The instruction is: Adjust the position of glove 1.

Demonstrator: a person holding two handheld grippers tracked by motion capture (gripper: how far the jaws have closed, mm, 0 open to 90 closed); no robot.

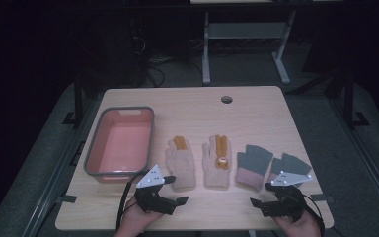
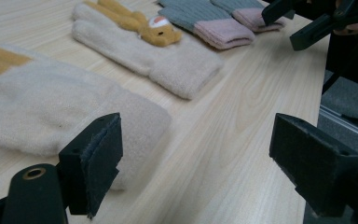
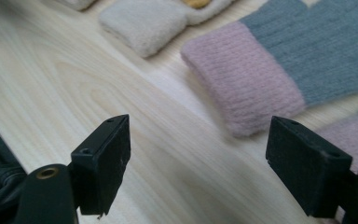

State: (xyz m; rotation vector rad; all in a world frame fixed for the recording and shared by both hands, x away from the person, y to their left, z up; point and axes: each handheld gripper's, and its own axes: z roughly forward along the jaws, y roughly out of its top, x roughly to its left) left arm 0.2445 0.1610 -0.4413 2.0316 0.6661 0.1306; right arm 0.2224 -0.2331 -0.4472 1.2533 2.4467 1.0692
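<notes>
Gaping left tool near cream glove, right tool near grey glove

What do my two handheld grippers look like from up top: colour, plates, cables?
Both are black. The left gripper and right gripper each carry a grey three-cornered plate with small dark dots, and a black cable trails from each. Their jaws are blocky black pads, with a brass-coloured ring in the jaw mount.

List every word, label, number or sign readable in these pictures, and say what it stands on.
None: no readable text anywhere.
The cream gloves, the grey-and-pink gloves and the pink bin carry no lettering.
The orange animal figure on one cream glove is a decoration, not writing.
The tongs show screw holes, no markings.
</notes>
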